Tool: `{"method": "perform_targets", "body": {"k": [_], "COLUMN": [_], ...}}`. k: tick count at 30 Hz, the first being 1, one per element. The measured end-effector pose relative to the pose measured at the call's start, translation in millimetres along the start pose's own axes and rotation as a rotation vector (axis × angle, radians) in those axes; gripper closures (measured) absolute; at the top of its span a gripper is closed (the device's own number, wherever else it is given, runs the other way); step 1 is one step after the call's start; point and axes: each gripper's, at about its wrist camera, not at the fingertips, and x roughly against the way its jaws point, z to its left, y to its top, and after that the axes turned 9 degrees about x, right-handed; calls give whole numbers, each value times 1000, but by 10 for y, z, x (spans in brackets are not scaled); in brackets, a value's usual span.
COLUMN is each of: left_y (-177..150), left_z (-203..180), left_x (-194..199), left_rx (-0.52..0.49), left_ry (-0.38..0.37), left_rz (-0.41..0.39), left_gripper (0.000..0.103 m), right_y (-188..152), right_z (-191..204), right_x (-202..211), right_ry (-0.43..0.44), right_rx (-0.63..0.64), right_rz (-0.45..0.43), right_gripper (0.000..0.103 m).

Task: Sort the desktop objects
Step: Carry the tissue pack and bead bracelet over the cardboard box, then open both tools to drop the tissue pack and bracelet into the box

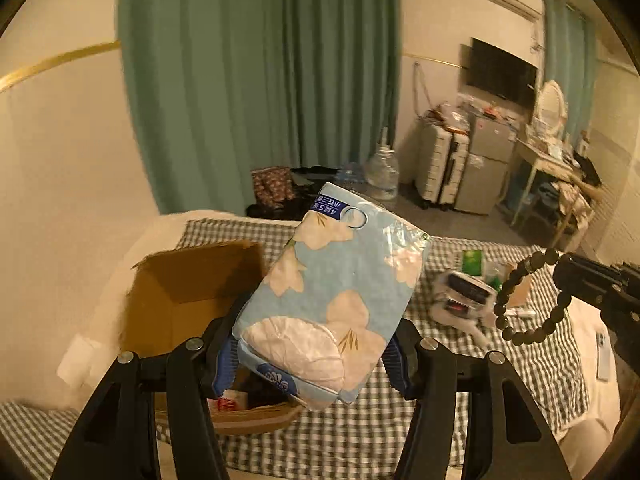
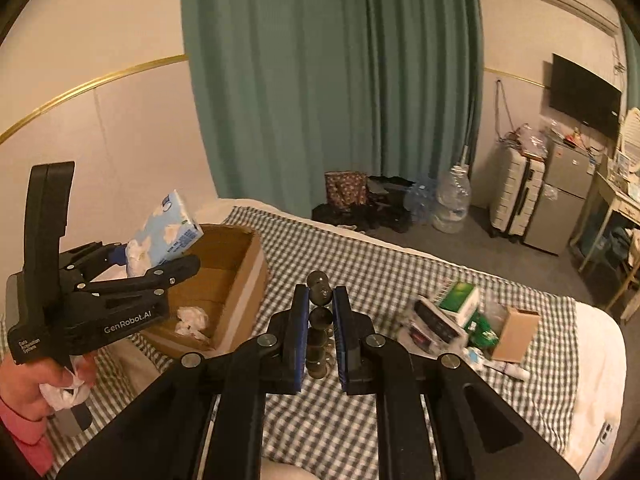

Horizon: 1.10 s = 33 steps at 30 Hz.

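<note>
My left gripper point(image 1: 308, 360) is shut on a blue floral tissue pack point(image 1: 336, 288) and holds it tilted above the open cardboard box point(image 1: 188, 276). The pack point(image 2: 164, 232) and left gripper point(image 2: 156, 264) also show in the right wrist view, over the box point(image 2: 236, 276). My right gripper point(image 2: 320, 320) is shut on a dark bead bracelet point(image 2: 319, 284), held above the checked cloth. In the left wrist view the bracelet point(image 1: 516, 292) hangs from the right gripper point(image 1: 560, 268) at the right.
A pile of small items point(image 2: 460, 316) lies on the checked cloth point(image 2: 360, 264) to the right: a green box, a brown box, a tube. Crumpled tissue point(image 2: 192, 320) lies in the cardboard box. Suitcases, a water jug and a desk stand beyond.
</note>
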Motion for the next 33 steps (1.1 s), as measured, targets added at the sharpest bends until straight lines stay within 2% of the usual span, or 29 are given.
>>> {"method": "perform_targets", "body": {"k": [12,16,23,28,31,33], "left_y": [-180,-282,-502,-607,-635,-651], "left_z": [1021,1305,1664,1768,1787,1817], "left_x": [-371,-535,-857,-998,-1066,-1116], "left_rx": [122,163,179,170,154,146], "left_ry": [88,85,104,119,136,145], "left_rz": [29,63,123,148,162,176], "left_gripper": [43,43,43,43,38,27], "right_y": [175,179,173,131,118,130], "right_z": [962,1257,1507,1621,1663,1645], "right_x": [-754,-1050,-1505,-1790,-1943,-2028], "right_ry": [119,157,195,206,211,221], "right_rx": [138,179,187,190,177,170], "right_rz": [70,103,147,180,202,208], "right_gripper": [91,91,91,91,91,91]}}
